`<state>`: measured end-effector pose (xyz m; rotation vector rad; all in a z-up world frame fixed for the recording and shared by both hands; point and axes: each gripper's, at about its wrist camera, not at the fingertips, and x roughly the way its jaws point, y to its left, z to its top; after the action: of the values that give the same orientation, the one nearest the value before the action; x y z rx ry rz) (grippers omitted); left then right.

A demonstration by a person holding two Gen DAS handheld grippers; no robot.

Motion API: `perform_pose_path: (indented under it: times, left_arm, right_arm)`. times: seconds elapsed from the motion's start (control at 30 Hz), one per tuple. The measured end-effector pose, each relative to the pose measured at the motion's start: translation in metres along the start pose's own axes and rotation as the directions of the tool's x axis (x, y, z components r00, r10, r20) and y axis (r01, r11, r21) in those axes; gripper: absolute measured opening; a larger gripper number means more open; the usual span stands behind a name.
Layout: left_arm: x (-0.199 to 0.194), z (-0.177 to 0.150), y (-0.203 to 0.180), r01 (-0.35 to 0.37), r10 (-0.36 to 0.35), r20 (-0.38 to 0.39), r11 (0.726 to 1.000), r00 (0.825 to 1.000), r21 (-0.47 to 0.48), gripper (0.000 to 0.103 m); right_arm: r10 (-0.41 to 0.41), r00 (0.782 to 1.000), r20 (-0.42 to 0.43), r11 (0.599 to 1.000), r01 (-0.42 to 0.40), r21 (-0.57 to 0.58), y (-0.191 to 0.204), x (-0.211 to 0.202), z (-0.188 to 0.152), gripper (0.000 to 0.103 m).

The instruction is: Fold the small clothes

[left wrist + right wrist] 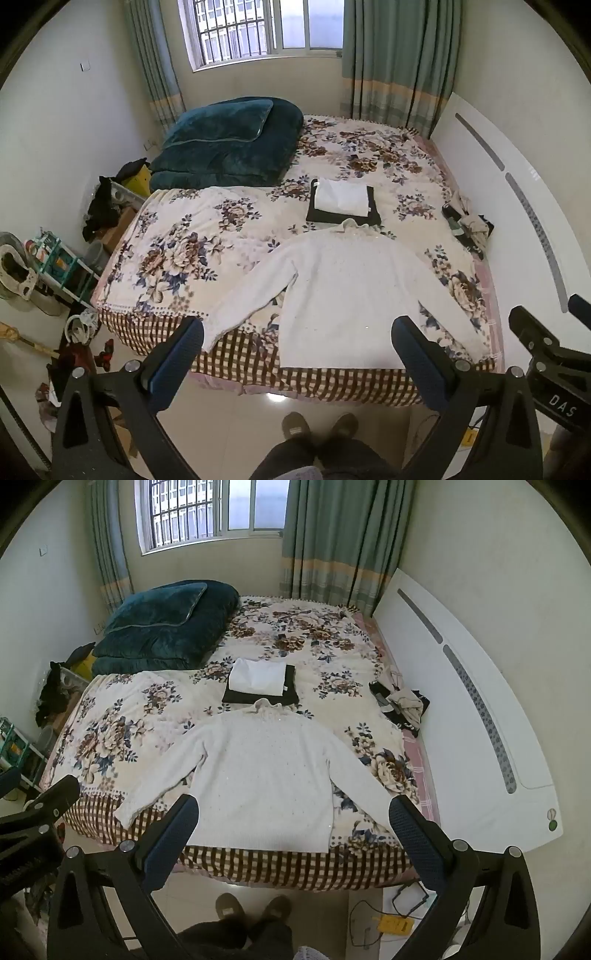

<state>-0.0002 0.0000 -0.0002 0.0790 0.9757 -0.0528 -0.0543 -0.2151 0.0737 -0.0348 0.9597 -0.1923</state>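
A white sweater (pixel 340 295) was shown spread flat on the bed (pixel 177 236), its hem at the near edge, its collar toward the middle, and both sleeves angled outward toward the near corners. Just beyond the collar lay a folded white garment (pixel 343 199) stacked on a folded black garment (pixel 341 218).

Left gripper (pixel 297 332): held above the floor before the near edge of the bed, jaws spread wide and holding nothing. Right gripper (pixel 293 810): held likewise, jaws wide apart and empty.

The left wrist view alone showed the clutter on the floor beside the bed's left edge, including a green rack (pixel 61 262) and a broom handle (pixel 26 341); the frame of the right gripper appeared at its right border. The right wrist view alone showed a yellow device (pixel 395 923) with cables on the floor near the right near corner, and the full length of the white headboard (pixel 461 701) along the bed's right edge.

A dark teal quilt (pixel 229 147) occupied the far left corner. A crumpled pile of clothes (pixel 467 221) lay at the right edge against the headboard. The person's shoes (pixel 319 424) were seen on the floor below the near edge. Nothing lay across the sweater.
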Motion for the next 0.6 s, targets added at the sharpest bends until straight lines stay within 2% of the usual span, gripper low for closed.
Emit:
perform_pose_path:
  times: [0.1, 0.13, 0.47, 0.6]
  left_arm:
    - [0.001, -0.001, -0.004, -0.006, 0.006, -0.007, 1.0, 1.0, 0.004, 0.103]
    - [0.001, 0.0, 0.002, 0.025, -0.025, 0.0, 0.999, 1.0, -0.021, 0.103]
    - [-0.001, 0.003, -0.011, 0.026, -0.026, 0.013, 0.999, 1.0, -0.02, 0.103]
    - [-0.001, 0.004, -0.002, 0.037, -0.037, 0.013, 0.999, 0.999, -0.021, 0.103]
  right_arm:
    - [-0.005, 1.0, -0.003, 1.0, 0.005, -0.001, 0.0, 0.0, 0.001, 0.103]
    - [-0.005, 1.0, -0.003, 1.0, 0.005, 0.001, 0.0, 0.0, 0.001, 0.103]
    - [-0.001, 1.0, 0.008, 1.0, 0.001, -0.003, 0.0, 0.001, 0.002, 0.103]
    - [-0.001, 1.0, 0.012, 1.0, 0.001, -0.003, -0.003, -0.002, 0.003, 0.103]
